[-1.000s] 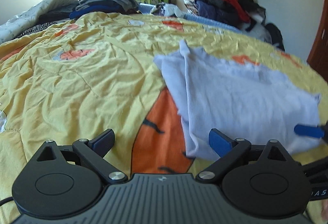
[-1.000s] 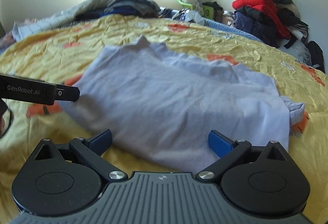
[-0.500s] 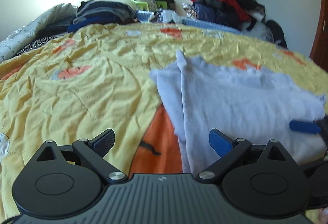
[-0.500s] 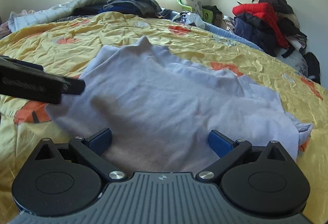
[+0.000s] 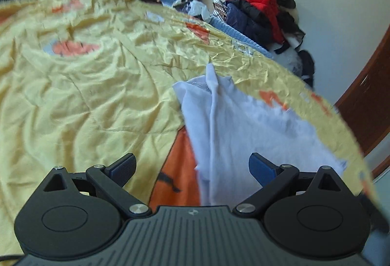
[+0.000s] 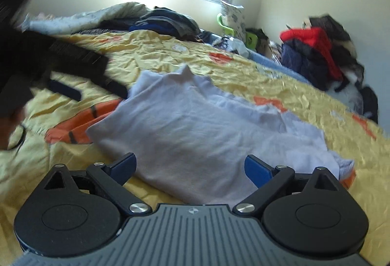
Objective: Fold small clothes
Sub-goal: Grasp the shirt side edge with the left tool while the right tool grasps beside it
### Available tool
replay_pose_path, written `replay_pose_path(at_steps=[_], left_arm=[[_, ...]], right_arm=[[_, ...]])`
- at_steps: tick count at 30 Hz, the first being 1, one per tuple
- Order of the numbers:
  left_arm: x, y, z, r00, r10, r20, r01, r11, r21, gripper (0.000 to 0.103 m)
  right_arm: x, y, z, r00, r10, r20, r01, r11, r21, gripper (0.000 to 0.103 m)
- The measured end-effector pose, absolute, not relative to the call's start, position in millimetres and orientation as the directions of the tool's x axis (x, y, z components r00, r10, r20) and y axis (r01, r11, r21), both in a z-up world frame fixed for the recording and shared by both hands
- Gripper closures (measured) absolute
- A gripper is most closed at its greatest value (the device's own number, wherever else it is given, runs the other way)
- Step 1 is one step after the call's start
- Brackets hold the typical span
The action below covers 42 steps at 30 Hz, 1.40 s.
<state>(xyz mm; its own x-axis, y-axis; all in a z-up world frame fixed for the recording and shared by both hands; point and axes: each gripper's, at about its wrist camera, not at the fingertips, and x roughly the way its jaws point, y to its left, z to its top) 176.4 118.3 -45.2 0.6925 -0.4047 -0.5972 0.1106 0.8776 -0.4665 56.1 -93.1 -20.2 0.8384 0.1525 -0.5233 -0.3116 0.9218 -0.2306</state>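
A pale lavender garment [image 5: 246,129] lies folded and rumpled on the yellow and orange bedspread [image 5: 92,85]. It also shows in the right wrist view [image 6: 195,129]. My left gripper [image 5: 192,166] is open and empty, over the garment's near left edge. My right gripper [image 6: 190,166] is open and empty, just above the garment's near edge. The left gripper also shows in the right wrist view [image 6: 73,80], blurred, to the left of the garment.
A heap of red, navy and black clothes [image 5: 263,12] is stacked at the far right by the wall. Dark folded clothes [image 6: 165,22] and a quilt lie at the head of the bed. A brown door [image 5: 365,105] stands to the right.
Both grippers have lifted and tilted. The left camera has swung to the right and up. The left gripper has risen away from the garment's left edge. The garment has not moved.
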Motion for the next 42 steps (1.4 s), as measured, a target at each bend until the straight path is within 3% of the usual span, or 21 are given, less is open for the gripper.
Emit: replay_pose_path(at_steps=[7,13,17,20,22,24,27,30,32,33,35,42], left_arm=[[240.5,131.1,-58.2,0.585,-0.572,-0.575,0.098,0.754,-0.65,0.003],[278.3,140.0,-76.7,0.529,-0.713,-0.46,0.073,0.578,-0.813,0.003],[299.6,131.9,-79.5,0.493,-0.758,-0.427,0.078,0.528,-0.846,0.003],[311.9,118.1,-77.1,0.472,-0.758,-0.45,0.111,0.558,-0.822,0.003],[318.7,109.0,-75.2,0.47,-0.749,-0.466,0.132,0.582,-0.802,0.003],[323.8,103.9,-74.2,0.485,-0.735,-0.473,0.134,0.597,-0.791,0.004],[329.7,100.0,-73.3,0.513,-0.71,-0.482,0.121,0.616,-0.778,0.005],[335.9,92.8,-70.0,0.535,-0.656,-0.532,0.118,0.682,-0.722,0.034],[338.7,89.0,-70.5,0.538,-0.623,-0.567,0.115,0.721,-0.683,0.061],[339.5,88.1,-71.2,0.539,-0.615,-0.576,0.113,0.73,-0.674,0.066],[340.7,87.8,-74.4,0.534,-0.604,-0.592,0.102,0.741,-0.664,0.084],[323.9,74.1,-60.8,0.594,-0.522,-0.613,0.146,0.819,-0.556,0.091]], right_arm=[[35.3,-48.4,-37.2,0.856,0.12,-0.502,-0.373,0.816,-0.442,0.009],[41.6,-19.0,-43.8,0.904,0.077,-0.422,-0.326,0.762,-0.56,0.008],[57.5,-3.6,-47.2,0.919,0.057,-0.39,-0.3,0.742,-0.599,0.013],[66.7,4.5,-48.5,0.916,0.06,-0.397,-0.312,0.729,-0.61,0.031],[67.5,11.6,-51.3,0.913,0.062,-0.404,-0.328,0.699,-0.635,0.051],[64.7,16.8,-57.0,0.913,0.061,-0.404,-0.336,0.676,-0.656,0.064],[62.4,17.9,-57.9,0.909,0.071,-0.411,-0.349,0.668,-0.657,0.071],[63.6,17.3,-55.4,0.9,0.081,-0.429,-0.365,0.679,-0.637,0.078],[65.1,17.9,-54.6,0.895,0.083,-0.437,-0.372,0.679,-0.633,0.086],[65.6,19.2,-54.6,0.894,0.083,-0.44,-0.374,0.677,-0.634,0.088],[67.0,20.4,-55.1,0.891,0.088,-0.446,-0.384,0.671,-0.634,0.089],[64.9,8.2,-43.0,0.887,0.151,-0.437,-0.398,0.729,-0.557,0.096]])
